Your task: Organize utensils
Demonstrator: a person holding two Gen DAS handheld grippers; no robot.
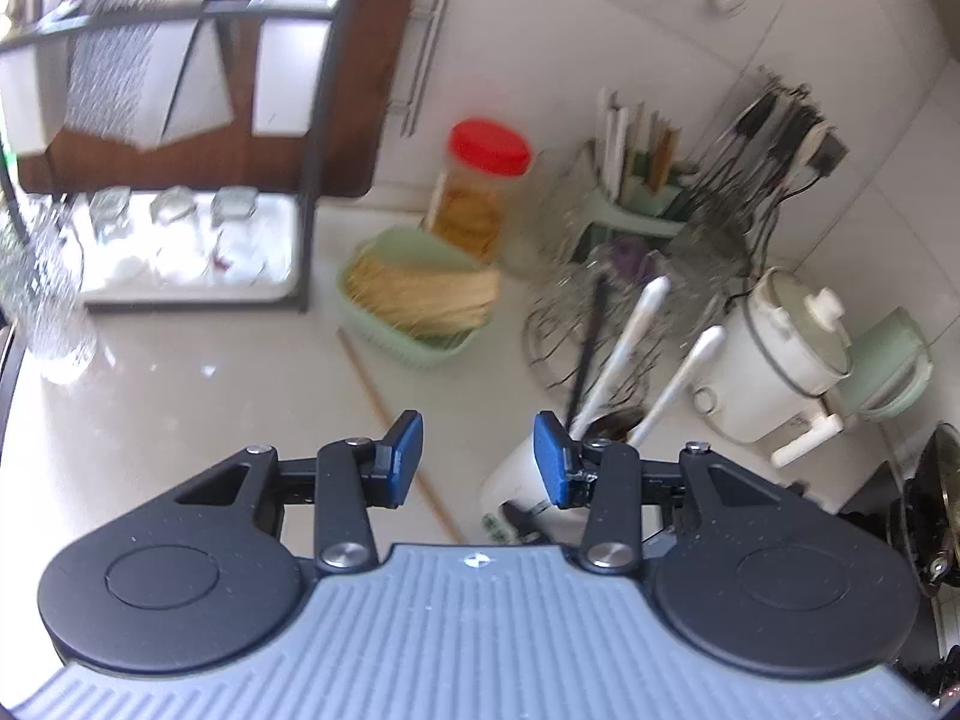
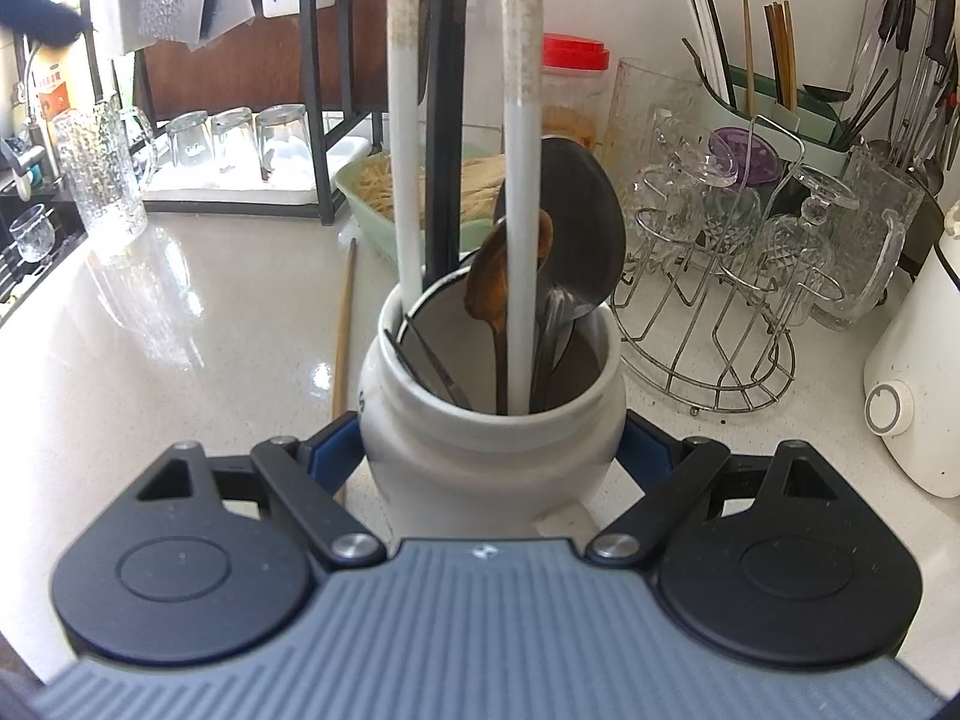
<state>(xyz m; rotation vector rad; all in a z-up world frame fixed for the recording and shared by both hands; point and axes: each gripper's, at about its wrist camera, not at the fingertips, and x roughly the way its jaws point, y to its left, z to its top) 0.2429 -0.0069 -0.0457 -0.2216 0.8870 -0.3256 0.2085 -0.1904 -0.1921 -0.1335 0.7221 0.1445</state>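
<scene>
Two grippers: the right gripper [image 2: 489,450] clasps the white jar [image 2: 489,438] of utensils; the left gripper [image 1: 478,459] hangs released above the table [image 1: 180,408]

Glossy white ceramic jar [image 2: 489,456], wood chopstick [image 2: 343,330], shiny stone countertop [image 2: 180,324].

In the left wrist view we find the far counter smeared by blur: the red-lidded jar [image 1: 480,192], the green basket [image 1: 420,300] of wooden sticks and the wire glass rack [image 1: 630,312] lose their outlines. The white jar [image 1: 522,480] sits partly hidden behind the gripper's right finger. In the right wrist view the two white handles [image 2: 521,120] and the black one run off the top edge, the jar's base [image 2: 480,468] disappears behind the gripper body, and the white appliance [image 2: 918,396] is cut by the right edge.
</scene>
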